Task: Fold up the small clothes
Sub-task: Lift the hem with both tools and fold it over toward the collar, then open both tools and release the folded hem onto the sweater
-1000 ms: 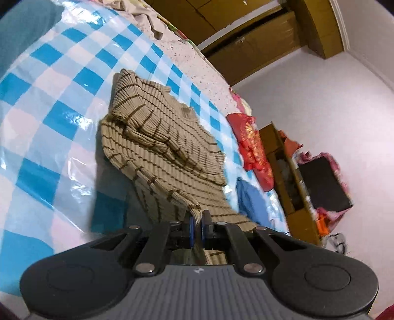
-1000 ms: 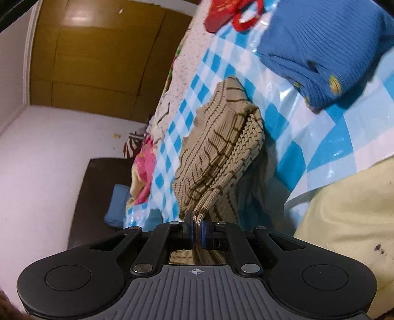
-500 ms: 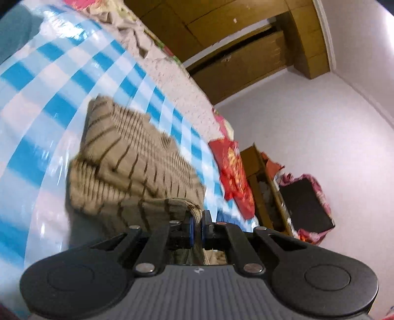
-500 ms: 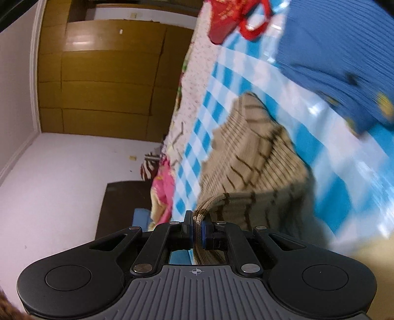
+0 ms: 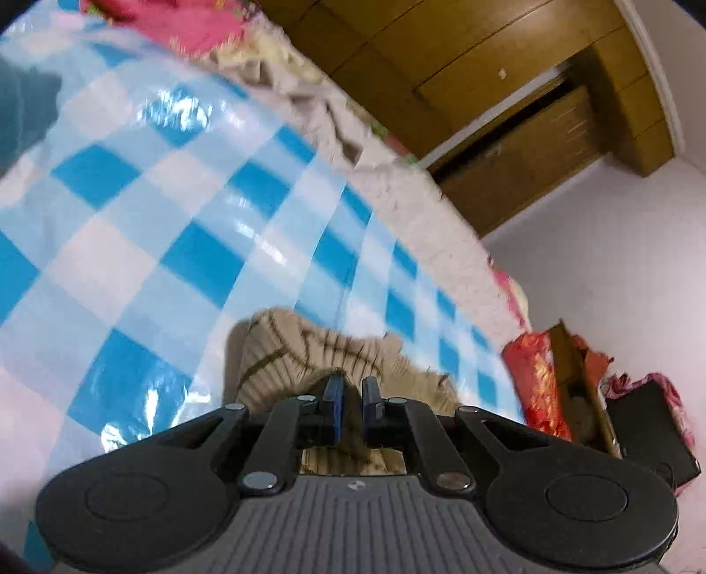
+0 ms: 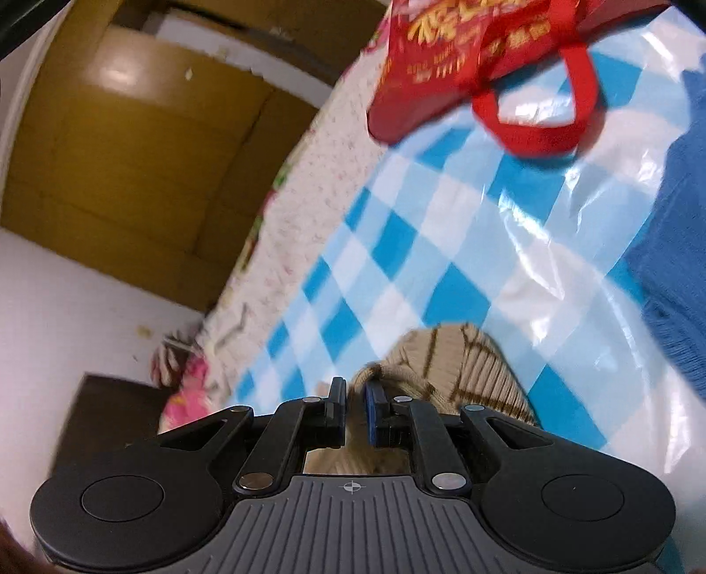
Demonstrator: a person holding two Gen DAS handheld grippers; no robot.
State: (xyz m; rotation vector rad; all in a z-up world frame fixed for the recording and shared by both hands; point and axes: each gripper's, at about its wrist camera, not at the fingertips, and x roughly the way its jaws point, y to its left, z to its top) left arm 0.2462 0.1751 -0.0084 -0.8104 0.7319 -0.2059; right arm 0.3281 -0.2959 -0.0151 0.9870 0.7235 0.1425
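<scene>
A beige ribbed sweater [image 5: 309, 353] with brown stripes lies bunched on the blue-and-white checked plastic sheet [image 5: 176, 247], right in front of both grippers. My left gripper [image 5: 348, 388] still pinches a sweater edge between its pads, and its jaws are starting to open. In the right wrist view the sweater [image 6: 467, 366] shows as a small folded mound. My right gripper [image 6: 355, 393] is opening too. A narrow gap shows between its pads, and the sweater's hem rests loosely against its right fingertip. Most of the sweater is hidden under the grippers' bodies.
A red gift bag [image 6: 463, 57] lies on the sheet ahead of the right gripper. A blue knit garment [image 6: 679, 247] fills the right edge. Pink and cream bedding [image 5: 185, 22] sits past the sheet. Wooden wardrobe doors [image 5: 485, 88] stand behind the bed.
Both grippers carried the sweater's near edge forward over the rest of it, so the sweater now looks short and doubled. Both pairs of jaws have parted slightly.
</scene>
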